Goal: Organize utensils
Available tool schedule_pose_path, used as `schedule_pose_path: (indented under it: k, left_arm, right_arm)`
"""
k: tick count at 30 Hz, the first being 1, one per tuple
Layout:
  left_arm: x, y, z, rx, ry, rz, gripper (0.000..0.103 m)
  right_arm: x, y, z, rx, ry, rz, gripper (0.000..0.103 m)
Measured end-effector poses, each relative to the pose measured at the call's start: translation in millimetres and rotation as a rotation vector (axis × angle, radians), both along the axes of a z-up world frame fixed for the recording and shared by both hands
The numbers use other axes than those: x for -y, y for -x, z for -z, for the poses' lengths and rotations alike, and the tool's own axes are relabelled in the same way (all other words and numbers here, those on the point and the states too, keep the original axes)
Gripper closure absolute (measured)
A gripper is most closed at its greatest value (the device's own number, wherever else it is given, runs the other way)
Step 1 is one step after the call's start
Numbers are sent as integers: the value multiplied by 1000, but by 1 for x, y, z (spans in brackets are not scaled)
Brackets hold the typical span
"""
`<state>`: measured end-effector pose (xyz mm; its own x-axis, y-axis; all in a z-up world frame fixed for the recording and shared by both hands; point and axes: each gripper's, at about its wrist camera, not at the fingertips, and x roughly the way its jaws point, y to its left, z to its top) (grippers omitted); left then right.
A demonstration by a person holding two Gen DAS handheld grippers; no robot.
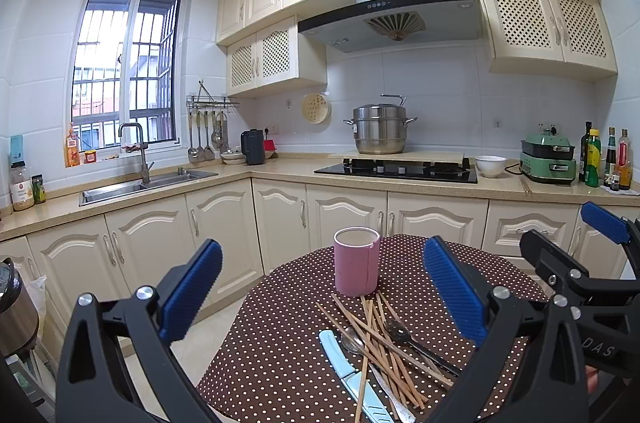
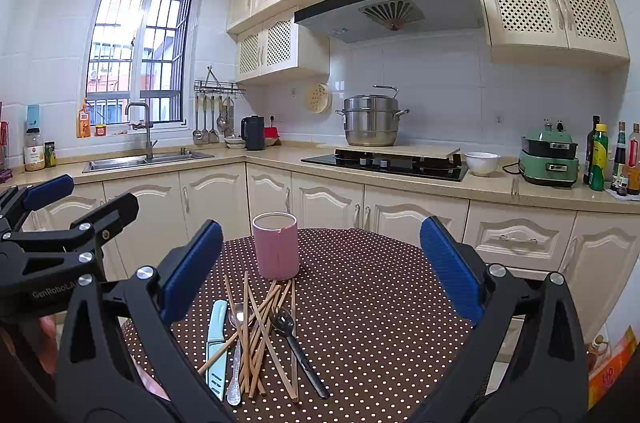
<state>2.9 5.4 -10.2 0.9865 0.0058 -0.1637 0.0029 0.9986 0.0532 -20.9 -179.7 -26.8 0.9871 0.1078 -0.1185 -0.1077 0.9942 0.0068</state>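
Note:
A pink cylindrical cup point(image 1: 357, 261) point(image 2: 276, 246) stands upright on a round table with a brown polka-dot cloth point(image 1: 280, 339) point(image 2: 372, 307). In front of it lies a heap of several wooden chopsticks point(image 1: 384, 343) point(image 2: 258, 327), a light-blue knife point(image 1: 350, 375) point(image 2: 217, 345), a metal spoon point(image 1: 353, 343) point(image 2: 237, 351) and a black slotted spoon point(image 1: 416, 343) point(image 2: 298, 347). My left gripper point(image 1: 322, 289) is open and empty, above the heap. My right gripper point(image 2: 320, 271) is open and empty, above the table right of the heap. Each gripper shows at the edge of the other's view.
Behind the table runs an L-shaped counter with cream cabinets: a sink point(image 1: 148, 185), a black kettle point(image 1: 253, 147), a steel steamer pot point(image 1: 379, 129) on a hob point(image 1: 396, 170), a white bowl point(image 1: 490, 166), a green appliance point(image 1: 548, 159) and bottles point(image 1: 604, 159).

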Motion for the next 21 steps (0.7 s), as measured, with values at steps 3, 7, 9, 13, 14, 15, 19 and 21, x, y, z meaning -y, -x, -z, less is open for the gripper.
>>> schedule_pose_path:
  k: [3,7,9,13,14,15,19,21]
  left_arm:
    - [0,0,0,-1,-1,-1,4]
    - [-1,-1,0,-6,-2,-2,4]
    - [-3,-1,1,-8,-2,-2,4]
    - [-1,-5,2,-18,-2,-7,4]
    - [-1,-6,2,-21,-3,-10,4]
    - [0,-7,3,-25,-4,-12,4]
    - [0,-11,4,-42,-5,-18,4]
    - [0,-13,4,-49,-7,-22,4]
  right_arm:
    - [0,0,1,-2,0,1,6]
    - [-2,-2,-2,-9,-2,1,6]
    - [-3,-2,-2,-12,-3,1,6]
    - [-2,-5,-3,-19,-7,-4,6]
    - [-2,-7,-2,-22,-7,-7,6]
    - [-2,-8,-2,-26,-7,-10,6]
    - [-3,-15,-2,-57,-13,-22,6]
    - [-2,-18,-2,-69,-18,-29,6]
